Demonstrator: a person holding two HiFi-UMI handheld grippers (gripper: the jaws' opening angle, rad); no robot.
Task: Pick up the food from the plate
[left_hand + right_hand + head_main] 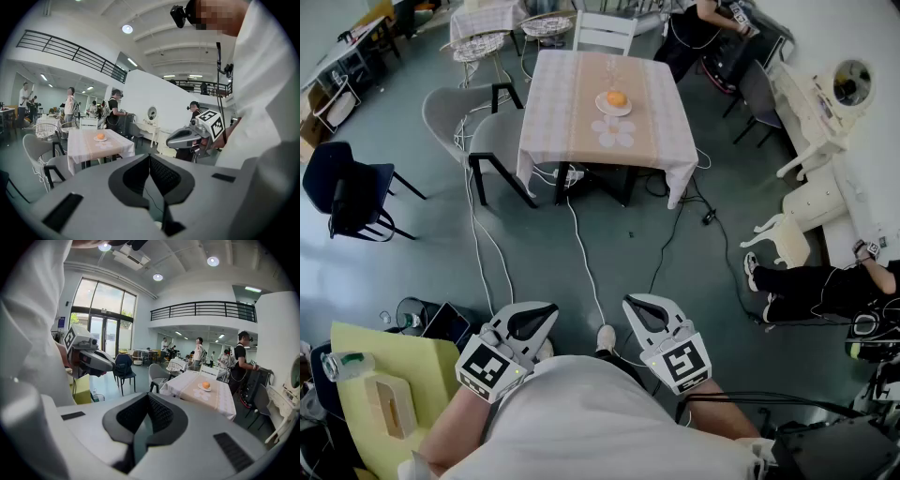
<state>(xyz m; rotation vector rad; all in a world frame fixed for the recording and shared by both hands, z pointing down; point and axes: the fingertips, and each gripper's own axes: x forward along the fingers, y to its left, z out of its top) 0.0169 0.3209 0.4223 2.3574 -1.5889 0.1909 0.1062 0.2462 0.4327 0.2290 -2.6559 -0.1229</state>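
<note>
Table (572, 103) stands well ahead across the floor, out of reach. Left claw (539, 317) and right claw (639, 311) are both pressed together, empty, held near the body; likely just carry posture. Plate (601, 107) mid-table, orange food (616, 97) on it, untouched.

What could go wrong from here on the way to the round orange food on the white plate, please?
1. Tripping: white and black cables trail across the grey floor between the person and the cloth-covered table; feet could catch.
2. The left gripper and right gripper are both shut; they must open before reaching the round orange food, or they may knock it off its white plate.
</note>
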